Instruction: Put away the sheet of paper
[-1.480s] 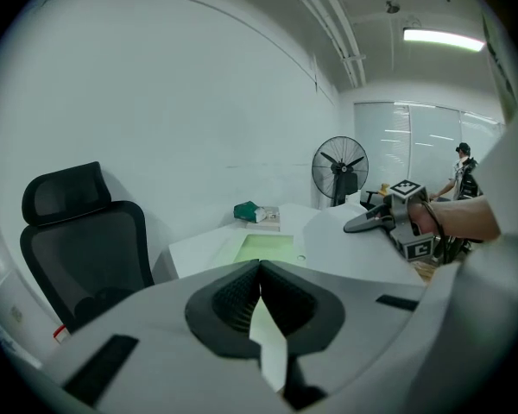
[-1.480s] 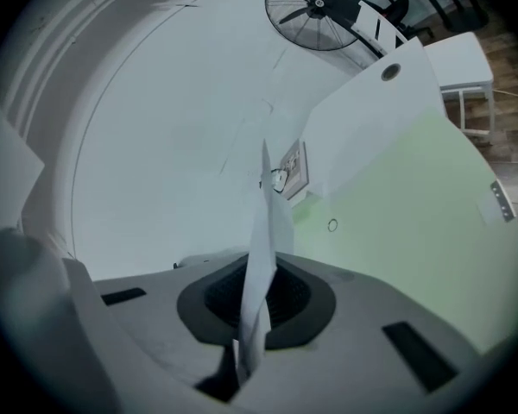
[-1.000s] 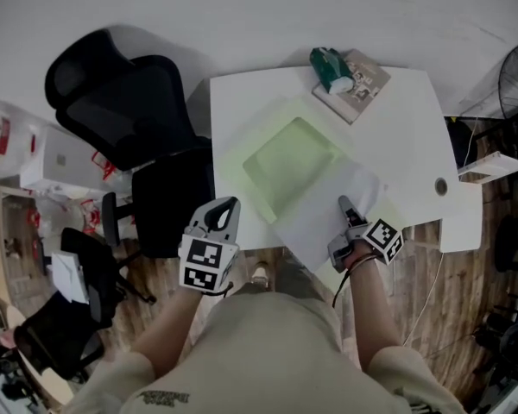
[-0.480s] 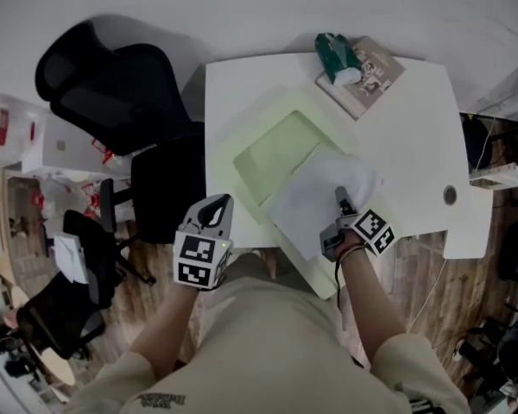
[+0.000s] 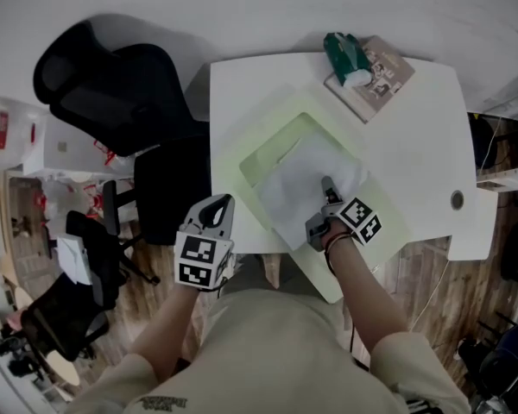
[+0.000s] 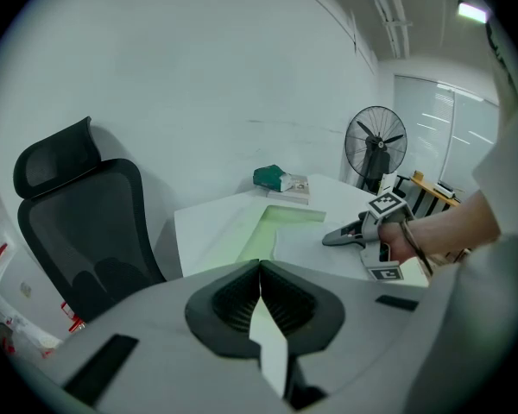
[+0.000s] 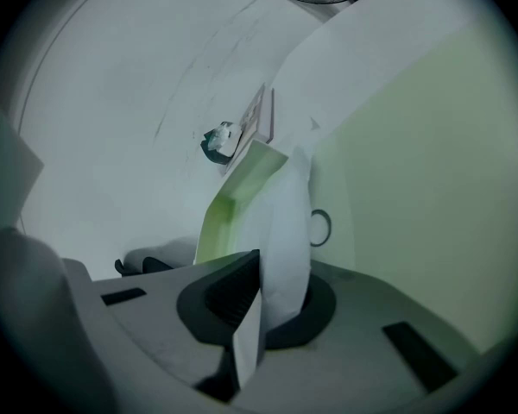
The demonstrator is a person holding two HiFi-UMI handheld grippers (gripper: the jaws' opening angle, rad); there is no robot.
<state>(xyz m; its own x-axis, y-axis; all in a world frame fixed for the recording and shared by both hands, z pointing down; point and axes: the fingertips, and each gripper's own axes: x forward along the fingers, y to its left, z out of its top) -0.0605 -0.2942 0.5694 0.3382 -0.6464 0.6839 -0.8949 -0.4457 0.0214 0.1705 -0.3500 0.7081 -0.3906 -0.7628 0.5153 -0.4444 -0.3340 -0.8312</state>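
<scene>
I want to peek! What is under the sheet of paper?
An open pale green case lies under the sheet of paper that the right claw pinches. Part of its hollow shows bare beside the paper; the rest is covered, so I cannot see what is there.

No words or numbers can be read here. The book (image 5: 375, 76) on the desk (image 5: 414, 136) has print on its cover, but it is too small to read. So are the red marks on the white boxes (image 5: 0, 132) at the left. The cubes on the left hand-held gripper (image 5: 222, 205) and the right hand-held gripper (image 5: 326, 183) show only black and white squares, not letters.
</scene>
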